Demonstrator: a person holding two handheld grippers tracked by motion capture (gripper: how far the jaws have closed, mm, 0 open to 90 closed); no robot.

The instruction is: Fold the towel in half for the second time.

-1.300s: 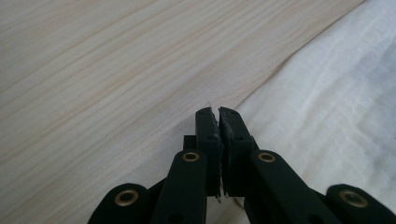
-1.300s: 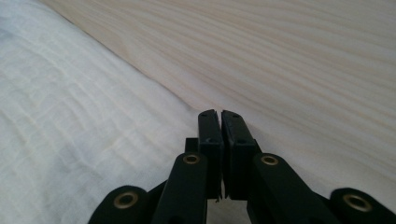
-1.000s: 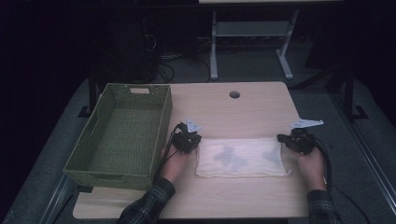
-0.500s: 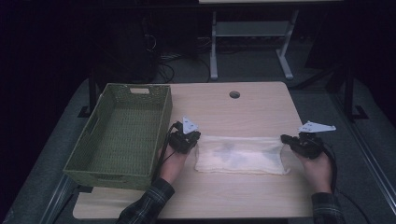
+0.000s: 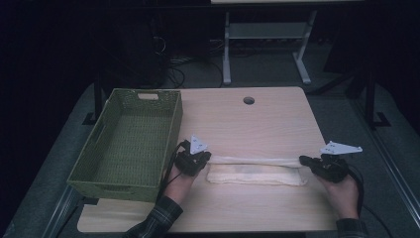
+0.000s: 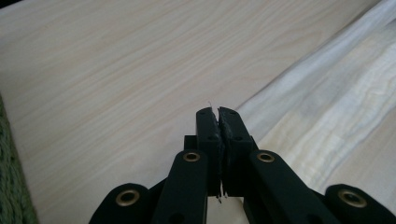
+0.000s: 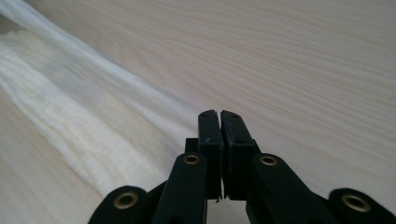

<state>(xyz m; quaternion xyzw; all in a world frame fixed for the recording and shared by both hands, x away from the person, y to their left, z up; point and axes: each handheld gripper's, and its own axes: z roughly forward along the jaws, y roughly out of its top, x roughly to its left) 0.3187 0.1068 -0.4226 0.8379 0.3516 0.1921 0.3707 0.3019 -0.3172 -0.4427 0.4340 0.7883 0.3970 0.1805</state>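
High view shows the left gripper (image 5: 204, 159) and right gripper (image 5: 306, 160) each clamped on an end of the white cloth (image 5: 255, 174), mid-fold at the table's near centre; next, lay the raised edge down evenly

A light wooden table (image 5: 257, 124) with pale grain carries everything here; a round cable hole (image 5: 248, 100) sits near its far edge. A green woven basket (image 5: 130, 144) stands on its left part, reaching over the left edge. A white cloth (image 5: 255, 173), folded into a long narrow strip, lies across the near middle, right of the basket.
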